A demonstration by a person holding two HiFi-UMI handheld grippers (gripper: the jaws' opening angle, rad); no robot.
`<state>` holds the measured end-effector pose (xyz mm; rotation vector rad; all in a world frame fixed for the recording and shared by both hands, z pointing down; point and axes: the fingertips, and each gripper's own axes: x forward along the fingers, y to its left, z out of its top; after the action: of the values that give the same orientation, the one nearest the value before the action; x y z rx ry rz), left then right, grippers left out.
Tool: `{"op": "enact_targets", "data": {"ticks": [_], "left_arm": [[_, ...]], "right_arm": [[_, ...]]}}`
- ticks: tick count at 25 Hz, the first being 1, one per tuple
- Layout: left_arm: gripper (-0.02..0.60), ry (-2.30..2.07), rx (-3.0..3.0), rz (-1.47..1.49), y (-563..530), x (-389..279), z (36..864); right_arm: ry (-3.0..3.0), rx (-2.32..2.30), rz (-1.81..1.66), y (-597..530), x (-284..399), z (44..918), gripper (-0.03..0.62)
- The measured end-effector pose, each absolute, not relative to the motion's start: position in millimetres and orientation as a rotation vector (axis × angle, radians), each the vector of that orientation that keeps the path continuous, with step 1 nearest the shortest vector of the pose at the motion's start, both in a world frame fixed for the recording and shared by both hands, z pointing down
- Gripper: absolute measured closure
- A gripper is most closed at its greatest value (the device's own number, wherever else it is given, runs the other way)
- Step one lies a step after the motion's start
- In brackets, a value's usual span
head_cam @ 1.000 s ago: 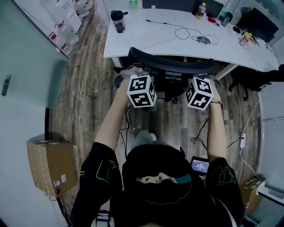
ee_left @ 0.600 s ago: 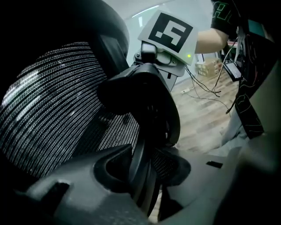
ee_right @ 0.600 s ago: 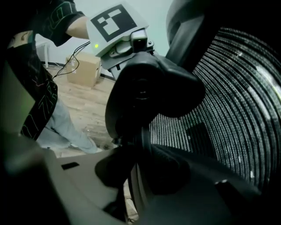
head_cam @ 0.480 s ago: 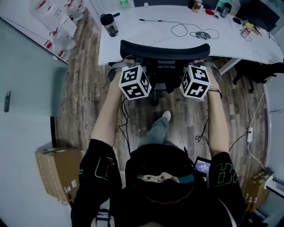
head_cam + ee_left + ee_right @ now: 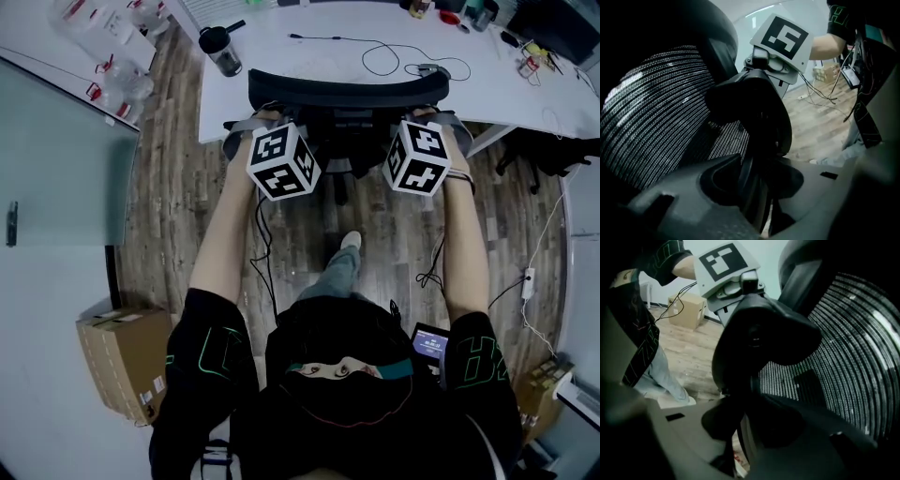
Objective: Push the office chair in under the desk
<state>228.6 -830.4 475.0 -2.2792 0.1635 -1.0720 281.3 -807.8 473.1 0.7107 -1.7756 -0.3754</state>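
Clamping the mesh-backed office chair by its curved dark armrests; left gripper fingers, right gripper fingers.

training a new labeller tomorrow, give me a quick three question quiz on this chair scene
1. True or false: the cardboard box stands on the white desk.
2. What sits between the jaws of the left hand-held gripper and the right hand-held gripper? A) a part of the office chair B) a mug C) nothing
3. In the head view, at which end of the desk does the dark-lidded bottle stand?
Key: 1 false, it is on the floor. 2 A. 3 the left end.
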Motion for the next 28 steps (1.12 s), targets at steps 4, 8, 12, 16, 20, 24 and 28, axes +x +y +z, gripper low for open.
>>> {"op": "enact_targets", "data": {"ticks": [4, 8, 12, 16, 20, 24, 28], "left_arm": [[0.442, 0.178, -2.264, -1.050, -832, 242, 473], [0.440, 0.171, -2.271, -1.055, -833, 241, 475], [0.440, 0.189, -2.270, -1.037, -831, 238, 475], [0.443, 0.241, -2.229, -0.953, -832, 238, 469], [0.418, 0.431, -2.161, -0.766, -831, 231, 465], [0.438, 0.630, -2.228, -0.643, -822, 220, 452], [0.497, 0.756, -2.406, -0.519, -805, 198, 438]], "right_arm": [[-1.814, 0.691, -0.363, -812, 294, 471, 0.477], [-1.811, 0.717, -0.381, -812, 294, 472, 0.476], [-1.808, 0.731, -0.401, -809, 291, 472, 0.479], [-1.804, 0.772, -0.444, -811, 293, 468, 0.482], [-1.782, 0.840, -0.535, -809, 291, 469, 0.468], [-1.726, 1.009, -0.592, -809, 296, 464, 0.445], [-1.861, 1.256, -0.479, -793, 297, 445, 0.478]]}}
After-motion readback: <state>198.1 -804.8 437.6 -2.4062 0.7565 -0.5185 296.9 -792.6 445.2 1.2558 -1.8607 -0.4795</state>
